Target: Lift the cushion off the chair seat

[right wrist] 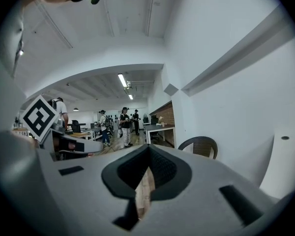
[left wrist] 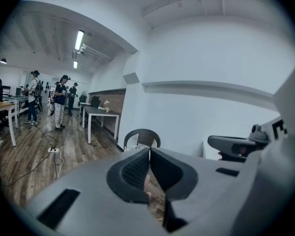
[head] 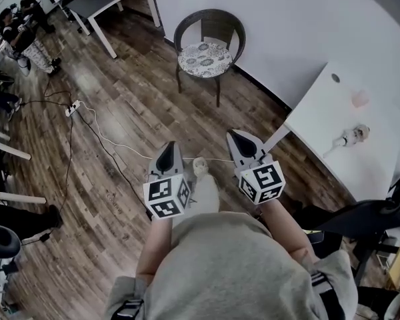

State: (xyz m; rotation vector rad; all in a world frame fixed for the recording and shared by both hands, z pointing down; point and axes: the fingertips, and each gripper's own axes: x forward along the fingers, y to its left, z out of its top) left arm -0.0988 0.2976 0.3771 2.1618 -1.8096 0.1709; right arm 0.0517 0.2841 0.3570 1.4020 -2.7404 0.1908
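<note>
Looking down, the head view shows the round floral fabric cushion lying on the dark wicker chair seat, well apart from the left tongs and right tongs. Left gripper view: tongs together, empty. Right gripper view: tongs together, empty.

- Chair: in the left gripper view, the seat and legs are covered by the left gripper; only the backrest is shown. In the right gripper view, the lower part is likewise covered by the right gripper.
- Cushion: print too small to be made out.
- White table: cut off by the right edge; small items on it not identifiable.
- Dark table: cut off by the top edge.
- People: small, partly cut off at the left.
</note>
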